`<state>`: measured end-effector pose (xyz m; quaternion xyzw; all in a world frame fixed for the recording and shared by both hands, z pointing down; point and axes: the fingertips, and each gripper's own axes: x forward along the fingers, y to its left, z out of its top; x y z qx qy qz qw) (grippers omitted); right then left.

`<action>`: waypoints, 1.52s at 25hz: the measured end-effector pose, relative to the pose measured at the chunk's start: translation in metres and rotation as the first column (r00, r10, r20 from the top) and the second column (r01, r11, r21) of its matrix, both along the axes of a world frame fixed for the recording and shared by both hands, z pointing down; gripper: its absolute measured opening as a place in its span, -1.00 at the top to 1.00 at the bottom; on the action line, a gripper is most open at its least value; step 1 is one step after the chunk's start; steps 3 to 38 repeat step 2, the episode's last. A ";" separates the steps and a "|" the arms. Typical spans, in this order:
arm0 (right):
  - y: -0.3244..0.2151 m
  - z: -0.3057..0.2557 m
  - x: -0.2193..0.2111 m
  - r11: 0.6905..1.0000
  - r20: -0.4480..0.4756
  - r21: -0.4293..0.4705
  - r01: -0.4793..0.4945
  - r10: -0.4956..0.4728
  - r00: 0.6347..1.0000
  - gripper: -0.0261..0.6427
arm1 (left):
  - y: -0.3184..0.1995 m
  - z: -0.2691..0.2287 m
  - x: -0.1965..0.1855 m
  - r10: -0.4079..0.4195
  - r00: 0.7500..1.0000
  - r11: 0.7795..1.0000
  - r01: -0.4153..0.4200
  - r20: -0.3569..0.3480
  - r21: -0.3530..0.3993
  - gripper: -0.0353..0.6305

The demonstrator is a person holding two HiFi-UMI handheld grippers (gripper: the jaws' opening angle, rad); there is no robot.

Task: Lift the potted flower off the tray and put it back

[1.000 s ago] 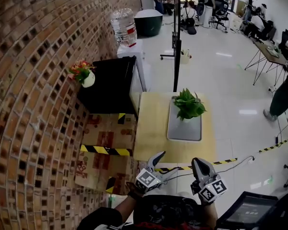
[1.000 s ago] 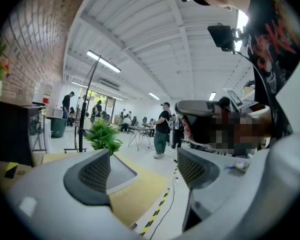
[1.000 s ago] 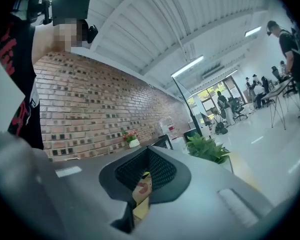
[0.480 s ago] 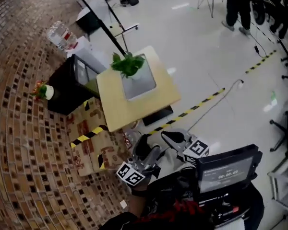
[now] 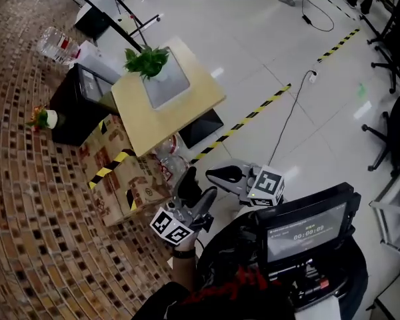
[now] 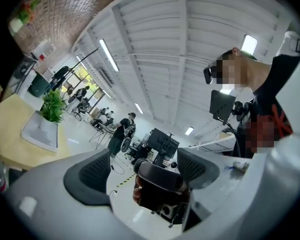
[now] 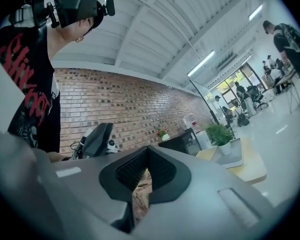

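The potted flower (image 5: 147, 61), a green leafy plant in a white pot, stands on the grey tray (image 5: 167, 87) on a light wooden table (image 5: 167, 112) at the upper left. Both grippers are held close to the body, well short of the table. My left gripper (image 5: 197, 191) is open with nothing between its jaws. My right gripper (image 5: 217, 174) is shut and empty. In the left gripper view the plant (image 6: 52, 106) and tray (image 6: 40, 131) lie far left of the open jaws (image 6: 142, 171). The right gripper view has the plant (image 7: 221, 133) off to the right of the shut jaws (image 7: 147, 171).
A cardboard box (image 5: 120, 179) with hazard tape sits beside the table by the brick wall. Behind it are a black cabinet (image 5: 80, 102), a small flower pot (image 5: 43, 119) and a water bottle (image 5: 57, 44). Yellow-black tape (image 5: 253, 115) crosses the floor. A screen (image 5: 307, 225) hangs at the chest.
The head view has swung, so the table now sits farther away at the upper left. Both grippers have drawn back toward the body; the left stays open, the right shut.
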<state>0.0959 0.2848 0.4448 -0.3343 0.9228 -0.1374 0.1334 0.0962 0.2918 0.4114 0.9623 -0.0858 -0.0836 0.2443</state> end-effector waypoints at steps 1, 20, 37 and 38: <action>0.011 -0.005 -0.004 1.000 0.021 -0.001 -0.001 0.001 1.000 0.92 | 0.013 -0.006 0.000 0.031 0.999 0.999 -0.031 0.013 0.028 -0.37; 0.023 -0.010 -0.008 1.000 0.044 -0.004 -0.003 0.003 0.999 0.92 | 0.027 -0.013 -0.001 0.062 0.998 0.996 -0.064 0.027 0.056 -0.37; 0.023 -0.010 -0.008 1.000 0.044 -0.004 -0.003 0.003 0.999 0.92 | 0.027 -0.013 -0.001 0.062 0.998 0.996 -0.064 0.027 0.056 -0.37; 0.023 -0.010 -0.008 1.000 0.044 -0.004 -0.003 0.003 0.999 0.92 | 0.027 -0.013 -0.001 0.062 0.998 0.996 -0.064 0.027 0.056 -0.37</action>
